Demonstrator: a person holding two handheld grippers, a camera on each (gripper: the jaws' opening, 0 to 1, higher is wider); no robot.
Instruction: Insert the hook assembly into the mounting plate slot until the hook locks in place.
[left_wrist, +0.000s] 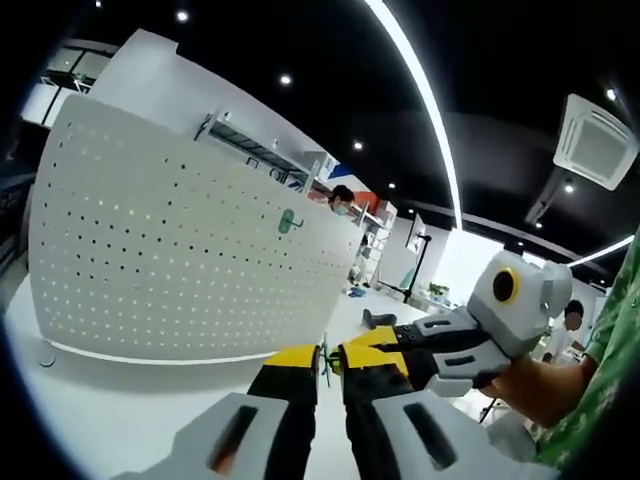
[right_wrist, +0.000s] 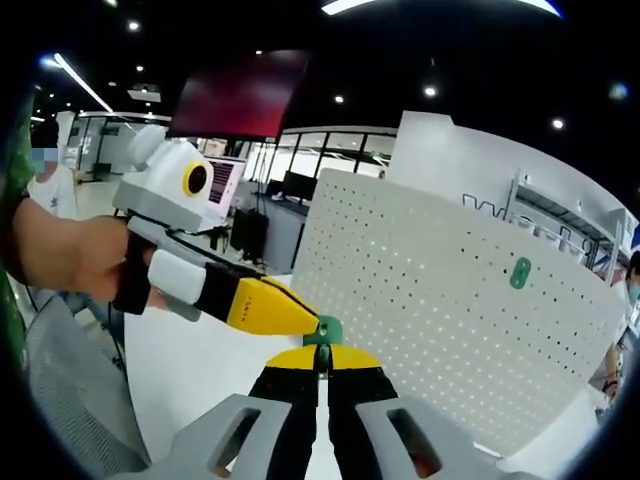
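A white perforated mounting plate (left_wrist: 170, 260) stands upright on the white table (left_wrist: 120, 410), and a green hook (left_wrist: 287, 221) sits on its face at the upper right. That plate (right_wrist: 430, 300) and mounted hook (right_wrist: 520, 272) also appear in the right gripper view. My left gripper (left_wrist: 326, 362) is shut on a small green hook assembly (left_wrist: 326, 364), held in the air in front of the plate. My right gripper (right_wrist: 322, 356) is shut on the same green piece (right_wrist: 323, 330) from the other side. The two pairs of yellow tips meet at it. Most of the piece is hidden between the jaws.
A person's hand (right_wrist: 70, 250) holds the left gripper. A grey mesh chair (right_wrist: 60, 400) stands at the lower left of the right gripper view. Behind the plate are shelves (left_wrist: 250, 150) and a person (left_wrist: 342, 200). Bare table lies in front of the plate.
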